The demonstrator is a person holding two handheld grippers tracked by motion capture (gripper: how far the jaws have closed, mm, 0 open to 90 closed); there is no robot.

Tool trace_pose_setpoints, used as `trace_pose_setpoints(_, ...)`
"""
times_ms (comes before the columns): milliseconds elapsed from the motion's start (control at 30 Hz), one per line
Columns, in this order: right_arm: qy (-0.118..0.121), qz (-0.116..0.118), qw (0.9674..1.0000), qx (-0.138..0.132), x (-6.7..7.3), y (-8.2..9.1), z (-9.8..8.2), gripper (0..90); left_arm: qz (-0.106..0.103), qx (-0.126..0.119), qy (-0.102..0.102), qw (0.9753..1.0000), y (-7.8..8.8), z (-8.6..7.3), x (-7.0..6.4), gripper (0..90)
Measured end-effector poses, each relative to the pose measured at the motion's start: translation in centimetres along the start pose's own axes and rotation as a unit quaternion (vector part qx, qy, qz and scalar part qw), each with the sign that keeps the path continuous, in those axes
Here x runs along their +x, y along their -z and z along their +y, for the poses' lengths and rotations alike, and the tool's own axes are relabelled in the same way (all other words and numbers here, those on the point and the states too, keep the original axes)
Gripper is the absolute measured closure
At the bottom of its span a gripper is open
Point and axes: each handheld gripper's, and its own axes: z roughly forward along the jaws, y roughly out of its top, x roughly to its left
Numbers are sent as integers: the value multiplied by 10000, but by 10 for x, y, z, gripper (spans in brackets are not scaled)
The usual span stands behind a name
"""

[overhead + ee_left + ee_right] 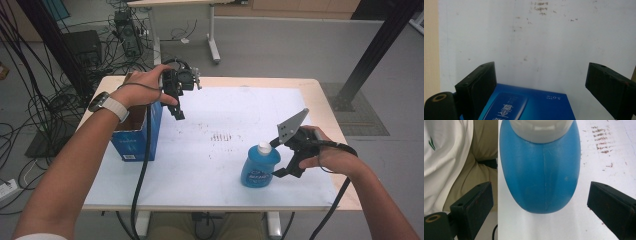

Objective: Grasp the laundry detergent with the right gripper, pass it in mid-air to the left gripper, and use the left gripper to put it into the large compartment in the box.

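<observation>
On the desk (210, 170), near its front right edge, a blue bottle (260, 170) with a white cap stands upright. The right hand-held gripper (277, 159) is spread wide around it, pads not yet touching. The left hand-held gripper (178, 114) hangs released and empty above an open blue box (137, 142). Closing off-centre on the rounded, likely slippery body could tip the bottle or push it off the edge.
</observation>
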Motion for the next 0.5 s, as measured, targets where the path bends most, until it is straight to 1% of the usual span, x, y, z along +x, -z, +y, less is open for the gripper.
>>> trace_pose_setpoints(500, -7, -14, 10000, 7, 1, 1, 0, 65, 2, 6, -3, 10000, 0, 0, 0, 103)
